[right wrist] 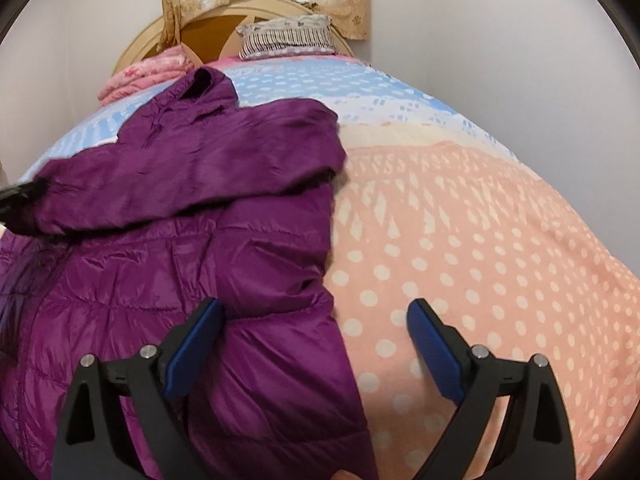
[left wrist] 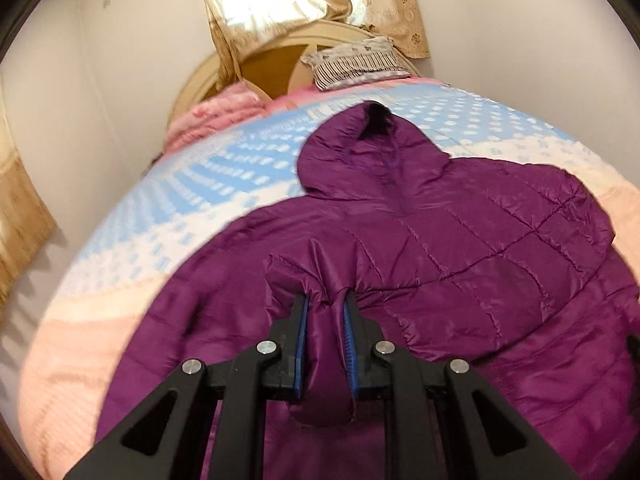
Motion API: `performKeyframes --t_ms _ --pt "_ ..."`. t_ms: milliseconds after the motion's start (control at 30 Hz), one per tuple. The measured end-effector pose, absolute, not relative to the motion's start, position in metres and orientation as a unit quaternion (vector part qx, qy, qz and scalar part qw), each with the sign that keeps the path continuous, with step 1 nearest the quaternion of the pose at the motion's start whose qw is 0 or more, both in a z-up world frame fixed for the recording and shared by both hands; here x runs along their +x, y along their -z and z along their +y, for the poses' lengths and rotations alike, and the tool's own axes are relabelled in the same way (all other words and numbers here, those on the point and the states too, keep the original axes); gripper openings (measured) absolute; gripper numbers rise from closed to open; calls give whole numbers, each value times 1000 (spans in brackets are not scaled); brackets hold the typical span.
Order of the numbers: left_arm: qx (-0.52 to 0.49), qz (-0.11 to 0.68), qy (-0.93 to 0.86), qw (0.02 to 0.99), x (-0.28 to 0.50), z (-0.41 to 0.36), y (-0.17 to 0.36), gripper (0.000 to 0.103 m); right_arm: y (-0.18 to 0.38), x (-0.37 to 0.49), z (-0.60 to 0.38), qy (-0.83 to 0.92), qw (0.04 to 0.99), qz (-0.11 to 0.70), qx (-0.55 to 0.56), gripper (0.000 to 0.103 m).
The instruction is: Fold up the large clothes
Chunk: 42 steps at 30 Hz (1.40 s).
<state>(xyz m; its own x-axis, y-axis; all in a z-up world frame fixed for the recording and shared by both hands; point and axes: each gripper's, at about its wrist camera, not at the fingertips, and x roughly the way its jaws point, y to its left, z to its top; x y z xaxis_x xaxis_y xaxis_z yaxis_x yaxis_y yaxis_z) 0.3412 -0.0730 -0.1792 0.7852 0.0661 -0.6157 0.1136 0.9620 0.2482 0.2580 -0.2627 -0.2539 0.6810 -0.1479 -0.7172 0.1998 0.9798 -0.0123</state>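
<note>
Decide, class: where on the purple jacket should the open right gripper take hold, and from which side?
Grip the purple jacket at its free side edge, coming in from the bare bedspread. That edge lies flat and exposed directly beneath the right gripper, whose jaws stand wide open. The left gripper already pinches the sleeve cuff.

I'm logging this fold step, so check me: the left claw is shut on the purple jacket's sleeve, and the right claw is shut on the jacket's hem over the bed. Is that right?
Not quite. The right claw is open, its jaws spread wide above the purple jacket edge and the bedspread, gripping nothing, as the right wrist view shows. The left claw is indeed shut on the sleeve.
</note>
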Motion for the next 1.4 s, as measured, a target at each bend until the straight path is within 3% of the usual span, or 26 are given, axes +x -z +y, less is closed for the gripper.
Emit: performKeyframes --t_ms 100,200,367,467,567,867,1067,1400 --pt "142 332 3 933 343 -65 185 17 256 261 -257 103 913 395 13 97" --pt "152 351 -13 924 347 -66 198 30 256 261 -259 96 912 399 17 97" --pt "150 314 -57 936 342 -54 193 79 235 251 -273 62 916 393 57 79" --pt "120 294 -67 946 344 -47 182 82 206 262 -283 65 926 364 70 64" --pt "96 311 -90 941 361 -48 181 83 190 297 -286 67 934 343 73 62" --pt "94 367 -99 920 405 -55 215 83 208 399 -273 40 931 355 78 62" --pt "93 390 -91 912 411 -57 235 83 251 402 -277 34 911 401 89 62" --pt "97 391 -91 911 412 -57 240 85 254 405 -273 45 907 413 68 63"
